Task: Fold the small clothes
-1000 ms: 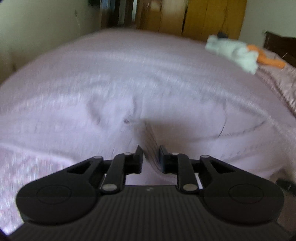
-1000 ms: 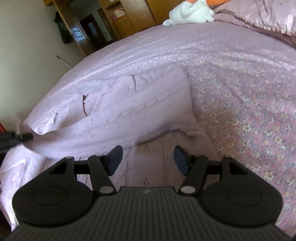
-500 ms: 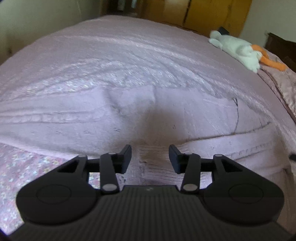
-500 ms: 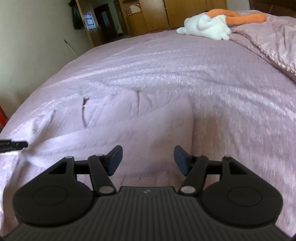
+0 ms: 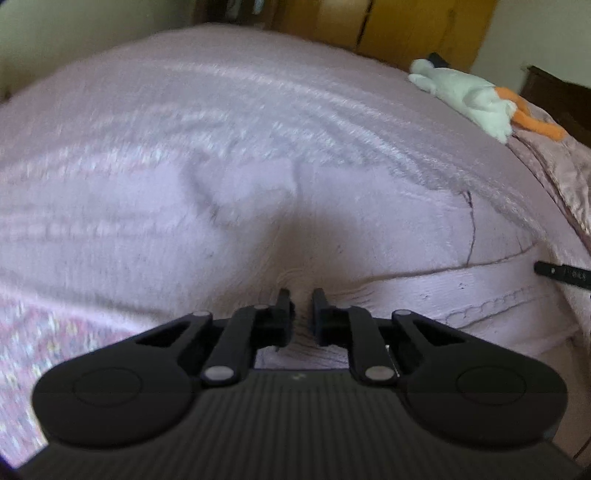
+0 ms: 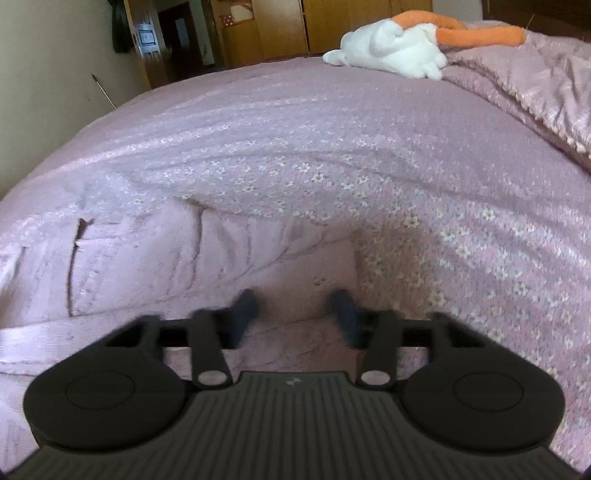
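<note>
Across the whole width of both wrist views a bed (image 6: 369, 155) is spreading out under a pink bedspread (image 6: 424, 236) printed with small white flowers. Lying on it near the cameras is the pale pink knitted garment (image 5: 258, 229), flattened out, its hemmed edge (image 5: 498, 291) running toward the right of the left wrist view. At the far end a white and orange plush toy (image 6: 391, 48) is resting beside a bunched pink quilt (image 6: 546, 81), with wooden wardrobes (image 6: 295, 26) standing behind. The left gripper (image 5: 301, 308) is pinching a raised ridge of the garment, its fingers drawn almost together on the fabric. The right gripper (image 6: 295, 314) is hovering over the garment's right corner, fingers spread and motion-blurred, gripping nothing.
</note>
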### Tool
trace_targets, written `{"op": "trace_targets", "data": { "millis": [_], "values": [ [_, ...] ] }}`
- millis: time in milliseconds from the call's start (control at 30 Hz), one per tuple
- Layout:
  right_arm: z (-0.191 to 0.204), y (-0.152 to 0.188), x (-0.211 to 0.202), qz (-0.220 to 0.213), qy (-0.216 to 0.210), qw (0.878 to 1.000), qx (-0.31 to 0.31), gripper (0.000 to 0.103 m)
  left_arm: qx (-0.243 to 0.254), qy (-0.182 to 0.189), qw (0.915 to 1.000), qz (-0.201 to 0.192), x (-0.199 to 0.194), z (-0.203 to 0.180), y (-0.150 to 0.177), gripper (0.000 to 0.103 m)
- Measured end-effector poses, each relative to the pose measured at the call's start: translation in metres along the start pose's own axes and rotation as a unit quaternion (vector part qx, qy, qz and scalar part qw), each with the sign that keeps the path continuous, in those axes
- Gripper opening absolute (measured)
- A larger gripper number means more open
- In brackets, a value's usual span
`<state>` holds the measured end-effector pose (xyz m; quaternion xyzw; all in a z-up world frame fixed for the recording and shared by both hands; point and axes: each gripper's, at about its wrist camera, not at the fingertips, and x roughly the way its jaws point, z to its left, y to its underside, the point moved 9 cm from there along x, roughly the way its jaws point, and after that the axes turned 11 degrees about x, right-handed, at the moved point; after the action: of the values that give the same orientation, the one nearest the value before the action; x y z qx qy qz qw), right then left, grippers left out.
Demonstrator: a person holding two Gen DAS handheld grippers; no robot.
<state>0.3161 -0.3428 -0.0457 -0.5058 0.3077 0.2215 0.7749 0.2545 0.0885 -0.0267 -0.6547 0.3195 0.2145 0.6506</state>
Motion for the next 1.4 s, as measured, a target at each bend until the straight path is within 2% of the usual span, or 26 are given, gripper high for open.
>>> {"op": "trace_targets", "data": {
  "millis": [33,100,200,267,333,467,600,667,800,900,967,1067,1133,1233,1333,1400],
  "values": [
    [0.000,-0.001,0.001,0.000,-0.002,1.000,-0.005,0.011,0.011,-0.003,0.9999,-0.010,-0.003,-0.003,-0.004,0.013],
    [0.001,-0.003,-0.004,-0.014,-0.007,1.000,-0.018,0.006,0.022,-0.005,0.9991,-0.037,-0.011,-0.008,-0.016,0.013],
    [-0.002,-0.008,-0.014,-0.052,0.008,0.998,-0.021,0.005,0.024,-0.008,0.9969,-0.074,-0.021,-0.010,-0.036,0.013],
    [-0.007,-0.012,-0.019,-0.078,0.019,0.997,-0.004,0.005,0.031,-0.014,0.9959,-0.084,-0.019,-0.010,-0.048,0.013],
    [-0.013,-0.013,-0.019,-0.092,0.039,0.995,0.000,0.005,0.033,-0.031,0.9968,-0.066,-0.001,-0.009,-0.055,0.013],
    [-0.017,-0.004,-0.003,-0.077,0.063,0.995,-0.021,0.005,0.033,-0.042,0.9986,-0.005,0.045,-0.005,-0.053,0.018],
    [-0.019,-0.002,0.003,-0.071,0.066,0.995,-0.016,0.007,0.036,-0.076,0.9964,0.015,0.049,0.002,-0.047,0.031],
    [-0.018,-0.004,0.003,-0.066,0.063,0.996,-0.016,0.009,0.037,-0.084,0.9957,0.014,0.043,0.010,-0.043,0.040],
    [-0.016,-0.007,-0.010,-0.060,0.049,0.997,-0.003,0.025,0.036,-0.077,0.9963,0.014,0.029,0.016,-0.039,0.041],
    [-0.007,-0.006,-0.036,-0.063,0.022,0.998,0.001,0.040,0.015,-0.037,0.9991,0.012,0.021,0.014,-0.035,0.044],
    [0.001,0.000,-0.055,-0.063,0.004,0.998,-0.005,0.045,-0.008,-0.016,0.9998,0.011,0.015,0.011,-0.029,0.046],
    [0.009,0.014,-0.078,-0.050,-0.022,0.998,-0.011,0.052,-0.024,0.025,0.9994,0.005,0.009,0.005,-0.019,0.057],
    [0.011,0.026,-0.087,-0.039,-0.033,0.999,-0.018,0.055,0.013,0.025,0.9996,0.007,0.011,-0.004,-0.014,0.058],
    [0.012,0.045,-0.094,-0.033,-0.025,0.998,-0.037,0.056,0.082,0.012,0.9964,0.021,0.014,-0.021,-0.001,0.058],
    [0.008,0.061,-0.090,-0.023,-0.014,0.999,-0.047,0.056,0.118,0.034,0.9924,0.010,0.014,-0.040,0.008,0.058],
    [0.001,0.069,-0.081,-0.013,-0.006,0.999,-0.042,0.056,0.142,0.012,0.9897,0.011,0.021,-0.045,0.010,0.063]
  ]
}}
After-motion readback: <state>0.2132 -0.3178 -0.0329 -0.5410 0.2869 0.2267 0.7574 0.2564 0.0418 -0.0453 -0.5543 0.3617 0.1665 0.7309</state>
